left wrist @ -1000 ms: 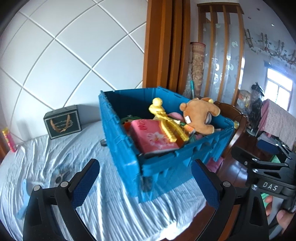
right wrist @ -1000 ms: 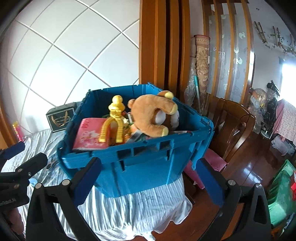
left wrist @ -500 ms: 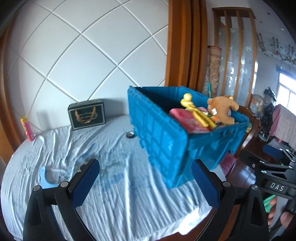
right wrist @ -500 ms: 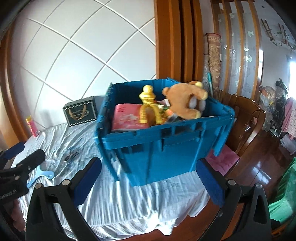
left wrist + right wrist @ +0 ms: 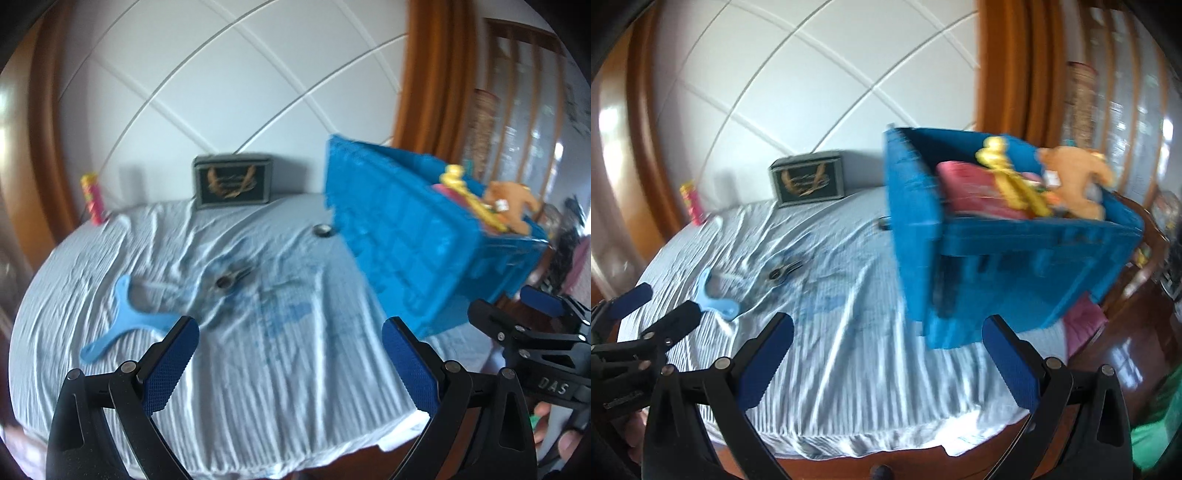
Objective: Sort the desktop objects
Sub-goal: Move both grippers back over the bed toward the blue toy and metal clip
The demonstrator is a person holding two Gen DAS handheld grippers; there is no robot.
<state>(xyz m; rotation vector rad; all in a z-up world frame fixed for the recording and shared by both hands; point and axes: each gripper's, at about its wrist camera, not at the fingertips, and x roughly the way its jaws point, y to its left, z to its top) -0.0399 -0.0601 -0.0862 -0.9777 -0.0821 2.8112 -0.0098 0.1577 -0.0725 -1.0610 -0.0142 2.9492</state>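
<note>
Left wrist view: left gripper [image 5: 290, 363] jaws wide apart, empty, above the sheet-covered table [image 5: 277, 387].
Right wrist view: right gripper [image 5: 886, 363] jaws wide apart, empty.
Bin: blue crate [image 5: 997, 258] at the table's right edge, holding a plush bear [image 5: 1075, 181], yellow toy [image 5: 1008, 177] and pink book [image 5: 971, 188].
Loose items: blue hanger-shaped piece [image 5: 125, 321], small metal tool [image 5: 231, 278], round cap [image 5: 322, 230], dark box [image 5: 232, 181], tube [image 5: 93, 199].
Step (judged): approach; nothing grasped.
Next move (judged): descend on one loose item, likely the metal tool, close, carry to crate.
</note>
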